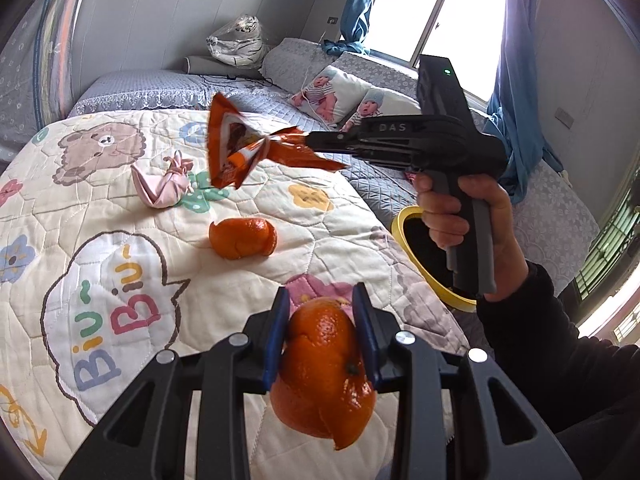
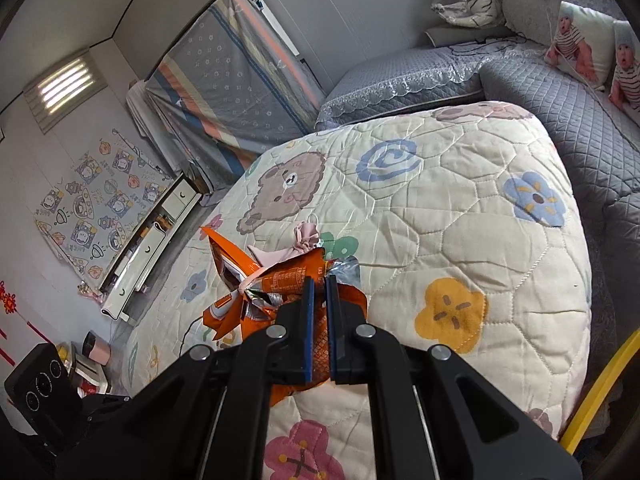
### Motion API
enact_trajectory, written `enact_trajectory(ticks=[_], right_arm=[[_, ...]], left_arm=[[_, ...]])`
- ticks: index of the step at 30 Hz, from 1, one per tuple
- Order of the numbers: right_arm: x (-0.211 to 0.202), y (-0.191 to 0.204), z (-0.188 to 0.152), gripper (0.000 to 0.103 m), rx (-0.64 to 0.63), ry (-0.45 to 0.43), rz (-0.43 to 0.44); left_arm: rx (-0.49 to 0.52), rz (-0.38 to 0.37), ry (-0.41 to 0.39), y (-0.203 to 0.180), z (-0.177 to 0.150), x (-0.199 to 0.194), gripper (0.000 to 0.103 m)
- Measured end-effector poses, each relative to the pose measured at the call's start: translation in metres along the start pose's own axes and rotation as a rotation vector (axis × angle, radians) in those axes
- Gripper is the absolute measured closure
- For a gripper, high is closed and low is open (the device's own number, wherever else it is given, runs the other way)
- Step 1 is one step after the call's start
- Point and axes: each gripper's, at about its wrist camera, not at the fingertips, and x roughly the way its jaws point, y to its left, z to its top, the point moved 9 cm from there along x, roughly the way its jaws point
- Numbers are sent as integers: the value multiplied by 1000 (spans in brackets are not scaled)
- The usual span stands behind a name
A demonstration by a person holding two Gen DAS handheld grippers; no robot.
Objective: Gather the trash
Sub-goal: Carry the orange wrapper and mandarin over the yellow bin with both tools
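A bed (image 1: 400,200) with a grey quilted cover fills the room, and a cream cartoon quilt (image 1: 100,280) lies spread over its near part. At the bed's right edge stands a bin with a yellow rim (image 1: 404,236), partly hidden behind the person's hand (image 1: 468,216).

That hand carries the right hand-held gripper (image 1: 310,142), whose jaws are clamped tight on a crumpled orange snack wrapper (image 1: 236,148); the wrapper hangs in the air above the quilt's middle. The left hand-held gripper (image 1: 322,322), nearest the camera, grips a large piece of orange peel (image 1: 324,372) between its blue pads, lifted clear of the quilt.

Two more pieces of trash lie on the quilt: a second orange peel (image 1: 242,238) near the centre, and farther left a small knotted pink bag (image 1: 162,186).
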Motion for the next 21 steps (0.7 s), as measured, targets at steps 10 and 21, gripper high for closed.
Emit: enact_trajectory(ticks=[10, 21], right_arm=[[-91, -66, 12, 98, 91, -156, -108], [-205, -159, -15, 99, 202, -301, -303]], left_arm=[[79, -12, -8, -29, 33, 19, 72], [223, -57, 11, -100, 72, 75, 72]])
